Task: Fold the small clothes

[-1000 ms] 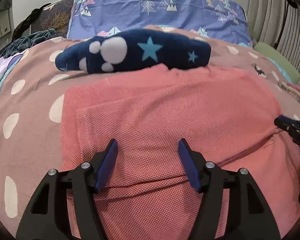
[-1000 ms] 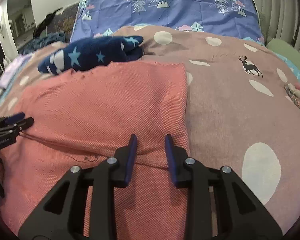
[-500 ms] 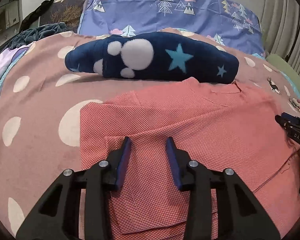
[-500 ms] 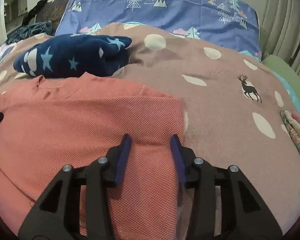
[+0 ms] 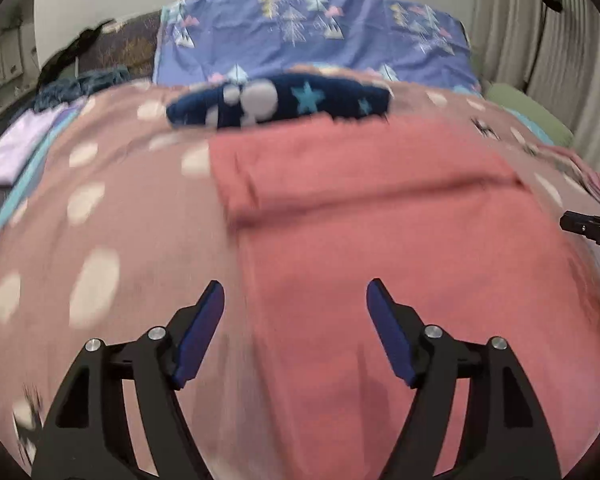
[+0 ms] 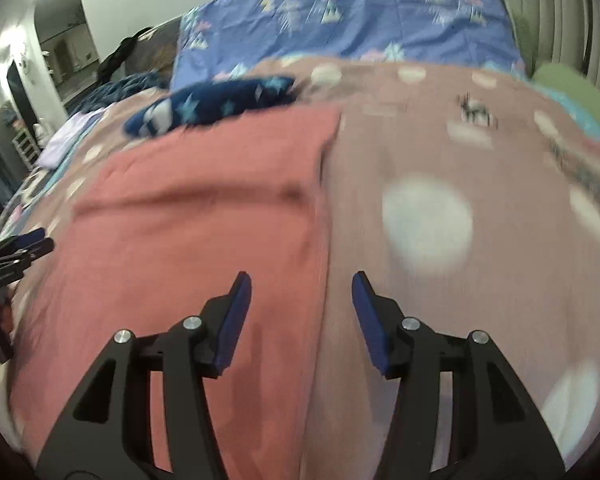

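Both released, jaws just widened, nothing between: left claw (image 5: 292, 300) over red garment (image 5: 380, 240)'s left edge, right claw (image 6: 298, 294) over its right edge, fold crease running left-right beyond.

bed, pink dotted blanket (image 5: 112, 216): red garment (image 5: 380, 240) flat, navy star bundle (image 5: 284, 100) beyond.

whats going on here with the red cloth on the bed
A person with a hand-held gripper in each hand is folding a red garment on the spotted blanket. One fold already lies across it. Left gripper and right gripper have just been opening and hold nothing. A folded navy piece sits behind.
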`<state>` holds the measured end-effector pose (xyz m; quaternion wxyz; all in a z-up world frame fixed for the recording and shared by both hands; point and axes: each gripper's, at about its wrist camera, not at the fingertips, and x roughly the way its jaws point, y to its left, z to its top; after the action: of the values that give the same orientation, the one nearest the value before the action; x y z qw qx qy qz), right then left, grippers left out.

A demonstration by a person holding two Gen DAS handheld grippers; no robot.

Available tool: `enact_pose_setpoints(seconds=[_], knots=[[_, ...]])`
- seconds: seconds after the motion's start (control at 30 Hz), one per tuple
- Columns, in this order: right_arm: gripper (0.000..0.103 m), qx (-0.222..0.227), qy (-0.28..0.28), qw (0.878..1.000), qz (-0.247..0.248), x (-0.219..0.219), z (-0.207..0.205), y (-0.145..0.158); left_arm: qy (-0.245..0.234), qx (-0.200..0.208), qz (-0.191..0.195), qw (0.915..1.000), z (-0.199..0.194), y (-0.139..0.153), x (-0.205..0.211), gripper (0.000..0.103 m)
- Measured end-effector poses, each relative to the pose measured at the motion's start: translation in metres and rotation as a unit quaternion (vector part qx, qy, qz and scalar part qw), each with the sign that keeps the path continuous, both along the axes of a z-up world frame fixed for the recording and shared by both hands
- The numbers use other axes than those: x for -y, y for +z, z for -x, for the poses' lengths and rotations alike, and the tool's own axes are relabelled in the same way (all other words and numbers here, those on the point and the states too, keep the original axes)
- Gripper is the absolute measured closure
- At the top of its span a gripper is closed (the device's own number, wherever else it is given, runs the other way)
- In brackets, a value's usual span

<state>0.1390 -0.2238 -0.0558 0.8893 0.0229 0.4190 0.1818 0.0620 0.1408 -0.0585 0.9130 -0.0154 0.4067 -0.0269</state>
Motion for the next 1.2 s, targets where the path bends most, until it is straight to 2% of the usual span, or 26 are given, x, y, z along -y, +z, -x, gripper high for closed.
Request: enact_pose_setpoints(seconds=[0.03,0.13,0.33,0.47,0.6,0.7,0.8,0.87,0.9,0.93,1.0,1.03,1.1,1.17,1.2], knots=[[0.059,-0.008,0.006,1.000,-0.010,0.005,0.014,-0.004,-0.005,-0.009,0.012,0.9999,0.015,-0.004,-0.002,0.029],[0.067,-0.020,0.023,0.999,-0.019,0.013,0.047,-0.012,-0.016,-0.026,0.048,0.9984,0.049,-0.017,-0.003,0.031],[0.068,-0.051,0.036,0.997,-0.048,0.024,0.093,-0.022,-0.065,-0.027,0.106,0.9919,0.099,-0.025,0.008,0.052],[0.068,-0.073,0.039,0.993,-0.087,0.040,0.124,-0.027,-0.087,-0.030,0.122,0.9883,0.131,-0.030,0.016,0.052],[0.068,-0.090,0.043,0.986,-0.132,0.056,0.150,-0.031,-0.098,-0.027,0.159,0.9820,0.162,-0.032,0.015,0.052],[0.068,-0.098,0.045,0.983,-0.150,0.059,0.153,-0.033,-0.094,-0.025,0.170,0.9806,0.157,-0.035,0.013,0.052],[0.068,-0.105,0.049,0.981,-0.157,0.050,0.139,-0.033,-0.097,-0.022,0.162,0.9818,0.139,-0.036,0.018,0.053],[0.071,-0.109,0.050,0.981,-0.154,0.044,0.133,-0.033,-0.093,-0.023,0.155,0.9833,0.131,-0.035,0.022,0.063],[0.078,-0.111,0.046,0.981,-0.150,0.043,0.133,-0.032,-0.087,-0.025,0.149,0.9846,0.131,-0.034,0.022,0.082],[0.090,-0.113,0.049,0.982,-0.146,0.043,0.136,-0.031,-0.085,-0.028,0.147,0.9850,0.134,-0.033,0.021,0.098],[0.098,-0.120,0.053,0.980,-0.148,0.047,0.145,-0.033,-0.078,-0.026,0.153,0.9848,0.141,-0.033,0.017,0.099],[0.098,-0.123,0.052,0.979,-0.157,0.050,0.147,-0.034,-0.074,-0.024,0.155,0.9848,0.144,-0.033,0.014,0.099],[0.099,-0.129,0.043,0.973,-0.185,0.056,0.147,-0.035,-0.067,-0.013,0.156,0.9854,0.144,-0.027,0.013,0.100],[0.099,-0.130,0.041,0.962,-0.235,0.057,0.136,-0.027,-0.069,0.008,0.150,0.9863,0.142,-0.014,0.016,0.100],[0.099,-0.121,0.045,0.959,-0.252,0.057,0.134,-0.020,-0.075,0.034,0.146,0.9858,0.142,0.004,0.018,0.100]])
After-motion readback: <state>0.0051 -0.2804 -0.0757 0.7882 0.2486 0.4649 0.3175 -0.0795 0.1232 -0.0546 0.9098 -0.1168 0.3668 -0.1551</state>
